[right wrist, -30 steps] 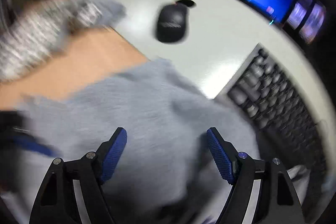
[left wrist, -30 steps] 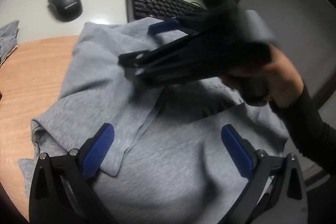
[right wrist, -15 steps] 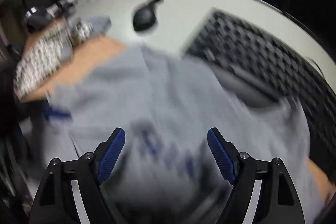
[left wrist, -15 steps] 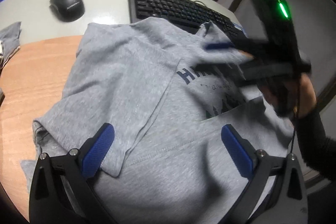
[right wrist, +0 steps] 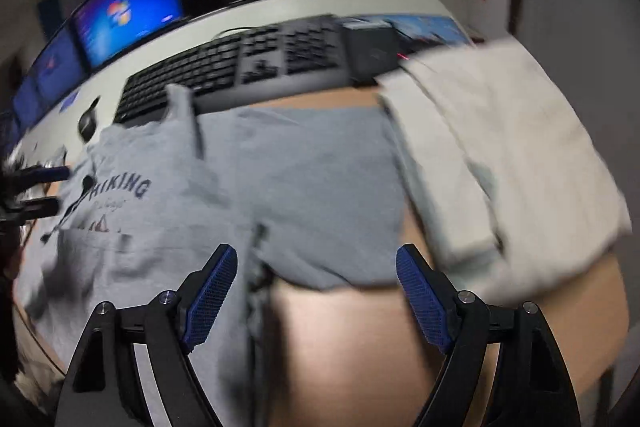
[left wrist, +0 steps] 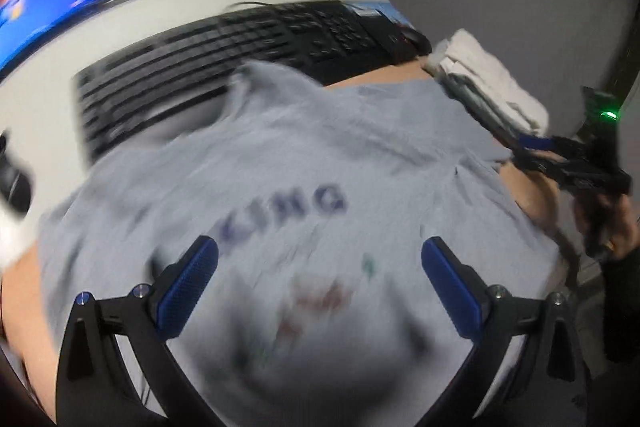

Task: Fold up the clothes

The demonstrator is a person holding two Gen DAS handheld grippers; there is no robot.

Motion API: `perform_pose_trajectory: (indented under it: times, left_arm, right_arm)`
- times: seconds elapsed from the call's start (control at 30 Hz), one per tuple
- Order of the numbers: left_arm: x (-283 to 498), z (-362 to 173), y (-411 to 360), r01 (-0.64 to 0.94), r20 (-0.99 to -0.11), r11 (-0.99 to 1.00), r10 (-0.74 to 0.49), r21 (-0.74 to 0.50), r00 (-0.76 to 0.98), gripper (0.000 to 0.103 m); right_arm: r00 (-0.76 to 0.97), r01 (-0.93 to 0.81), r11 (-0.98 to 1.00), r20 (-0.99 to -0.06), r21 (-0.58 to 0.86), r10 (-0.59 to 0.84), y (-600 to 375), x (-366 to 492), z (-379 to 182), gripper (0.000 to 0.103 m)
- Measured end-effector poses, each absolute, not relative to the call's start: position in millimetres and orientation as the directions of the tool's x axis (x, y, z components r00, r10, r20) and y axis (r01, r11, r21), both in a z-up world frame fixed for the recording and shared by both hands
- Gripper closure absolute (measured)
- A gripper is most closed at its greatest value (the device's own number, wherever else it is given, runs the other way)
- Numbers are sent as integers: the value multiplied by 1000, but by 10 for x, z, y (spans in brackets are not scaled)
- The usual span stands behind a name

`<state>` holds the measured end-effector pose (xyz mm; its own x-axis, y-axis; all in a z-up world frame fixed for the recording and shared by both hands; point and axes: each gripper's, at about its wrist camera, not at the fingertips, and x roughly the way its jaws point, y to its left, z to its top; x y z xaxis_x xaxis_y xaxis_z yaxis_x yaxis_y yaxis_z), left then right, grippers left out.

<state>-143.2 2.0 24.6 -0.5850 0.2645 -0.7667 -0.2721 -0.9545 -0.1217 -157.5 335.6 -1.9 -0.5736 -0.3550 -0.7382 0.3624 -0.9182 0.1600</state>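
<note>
Grey sweatshirt spread print-up over the wooden surface, "KING" letters readable in the left wrist view, "HIKING" in the right wrist view. Pretty blurry in both, so fine detail was a no-go.

Left gripper hung right above the chest print, jaws spread wide, blue pads either side of the graphic with nothing between them but fabric underneath. Couldn't tell if the pads touched the cloth or just hovered.

Right gripper sat at the sweatshirt's edge, jaws released too, wide apart. Left pad over grey fabric, right pad over bare wood, with the garment's hem running across the gap between them. Nothing clamped.

From the left wrist view, right gripper showed up off at the far right edge of the sweatshirt, held in a hand, green light lit on top.

Black keyboard lay just behind the sweatshirt, one raised bit of grey fabric up against its front edge. Folded white cloth stack sat just beside the garment on the right, edges touching or overlapping, hard to say which. Blue-lit monitor stood further back, black mouse off to the left.
</note>
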Motion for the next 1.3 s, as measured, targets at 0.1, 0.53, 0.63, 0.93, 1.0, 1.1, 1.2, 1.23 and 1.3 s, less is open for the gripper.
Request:
perform_pose_trajectory:
  times: [0.1,0.53,0.63,0.93,1.0,1.1,1.2,1.23,1.3]
  left_arm:
    - [-1906,117,328,-336,-776,-933,305,-128,-553,1]
    - [-2032,-249,272,-273,-788,-962,187,-25,-587,1]
    - [-1995,-233,266,-280,-785,-960,192,-25,-589,1]
    - [-1943,-251,202,-273,-790,-961,195,-37,-582,1]
    - [-2041,-270,210,-265,-790,-959,241,-103,-564,1]
    - [-2088,-165,45,-240,-768,-924,381,-298,-515,1]
    - [-1993,23,-206,-170,-737,-898,431,-405,-521,1]
    - [-1926,84,-288,-144,-739,-904,414,-402,-532,1]
    - [-1724,169,-443,-84,-755,-943,308,-321,-578,1]
  right_arm:
    - [-566,331,-916,-728,227,-386,3383,-1635,-119,20]
    - [-623,206,-962,-734,180,-270,3176,-1941,-279,13]
    - [-631,207,-970,-741,125,-230,3075,-1949,-297,18]
    - [-610,245,-933,-706,264,-360,3071,-2053,-188,92]
    - [-631,295,-918,-668,263,-394,3017,-2065,17,92]
    - [-645,421,-877,-602,233,-470,2805,-2007,423,92]
    - [-572,647,-752,-574,123,-586,2227,-1666,795,92]
    - [-525,715,-693,-582,94,-621,2005,-1510,840,92]
    - [-422,816,-576,-645,36,-637,1533,-1224,729,92]
